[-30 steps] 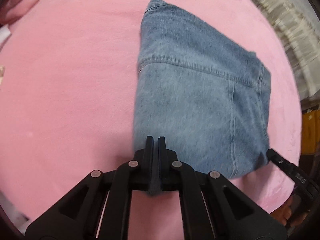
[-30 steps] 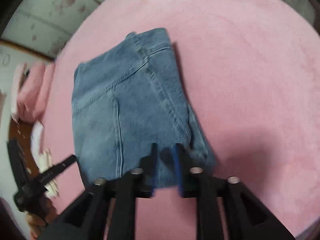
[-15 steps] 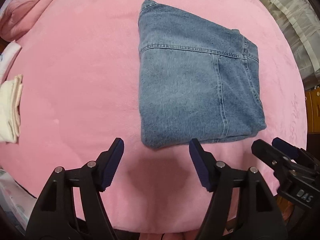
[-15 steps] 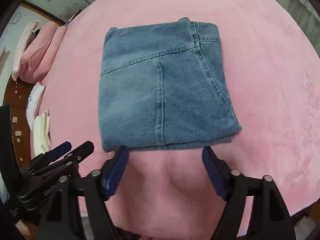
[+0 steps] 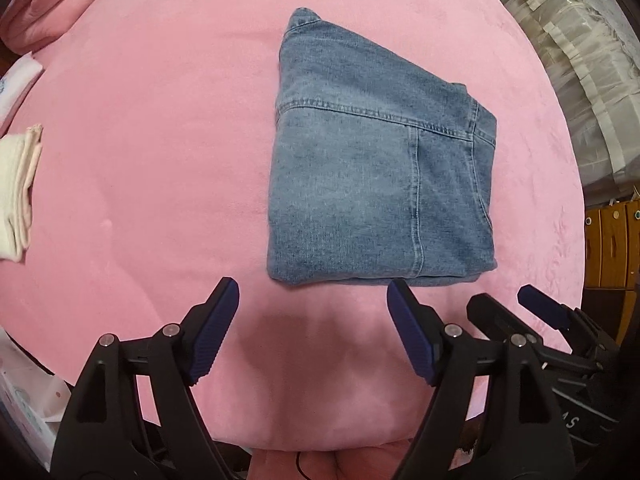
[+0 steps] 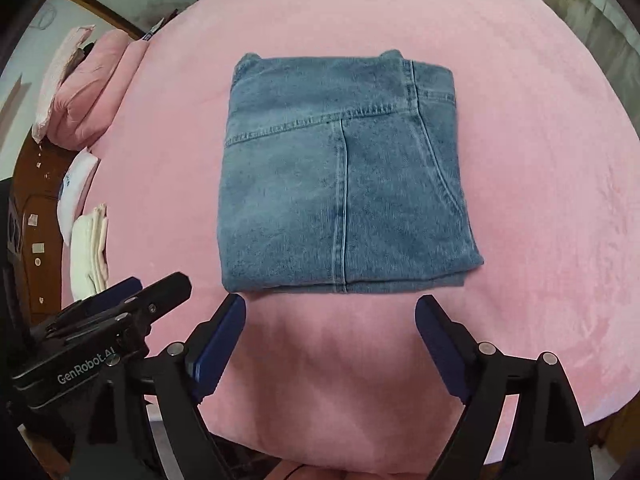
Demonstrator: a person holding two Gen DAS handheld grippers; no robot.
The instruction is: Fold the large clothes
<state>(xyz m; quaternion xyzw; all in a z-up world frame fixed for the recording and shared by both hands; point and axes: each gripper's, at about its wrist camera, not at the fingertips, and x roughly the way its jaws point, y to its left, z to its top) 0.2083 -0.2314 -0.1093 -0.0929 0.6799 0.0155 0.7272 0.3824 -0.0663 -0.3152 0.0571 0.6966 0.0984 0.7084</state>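
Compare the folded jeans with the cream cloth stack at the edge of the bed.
The folded jeans are blue denim; the cream cloth stack is pale. The jeans look much bigger. The jeans lie mid-bed, in front of both tongs; the stack sits at the bed's left edge. Both are folded and rest on the pink cover.

A pair of folded blue jeans (image 6: 344, 184) lies flat in a thick square packet on a pink bed cover (image 6: 540, 208). The right claw (image 6: 330, 336) hangs just above the packet's near edge; its jaws have just been opening and stand wide with only pink cover between them. The left claw (image 6: 132, 292) shows at the near left, apart from the denim. At the far left lie pink pillows (image 6: 92, 100), and nearer, a folded cream cloth (image 6: 90, 252) sits at the bed's edge.
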